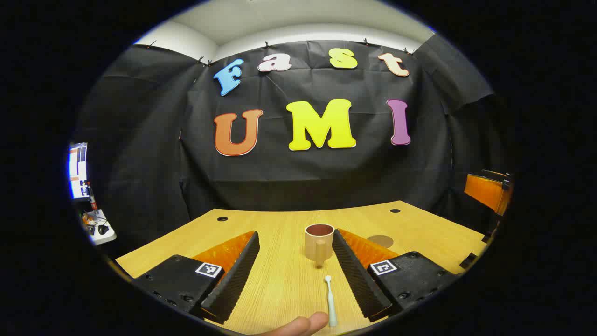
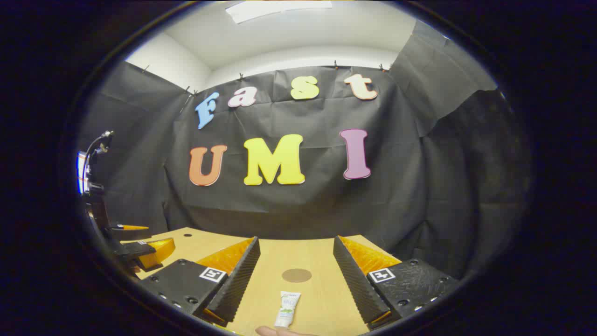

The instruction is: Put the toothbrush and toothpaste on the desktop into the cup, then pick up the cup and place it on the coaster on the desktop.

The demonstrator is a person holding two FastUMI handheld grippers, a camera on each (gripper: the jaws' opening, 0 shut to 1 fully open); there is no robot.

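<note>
A: What's nearest in the left gripper view?

B: A fingertip (image 1: pixel 303 323) at the bottom edge, touching or just beside the near end of the toothbrush (image 1: pixel 330 301). The toothbrush lies flat on the wooden desktop (image 1: pixel 280 280), head pointing away, between the spread fingers of the left gripper (image 1: pixel 295 270). That claw is released, holding nothing.

A: And the cup?

B: The tan cup (image 1: pixel 319 241) stands upright just beyond the brush head, handle facing near. The round brown coaster (image 1: pixel 380 241) lies flat to its right, a little apart.

A: The right gripper view?

B: Another fingertip (image 2: pixel 268 331) at the bottom edge, right by the toothpaste (image 2: pixel 287 309), a small white tube flat on the desktop (image 2: pixel 317 298). The coaster (image 2: pixel 296 275) lies just beyond it. The right gripper (image 2: pixel 296 275) is released too, fingers wide on either side. The left gripper (image 2: pixel 140 247) shows far left.
</note>
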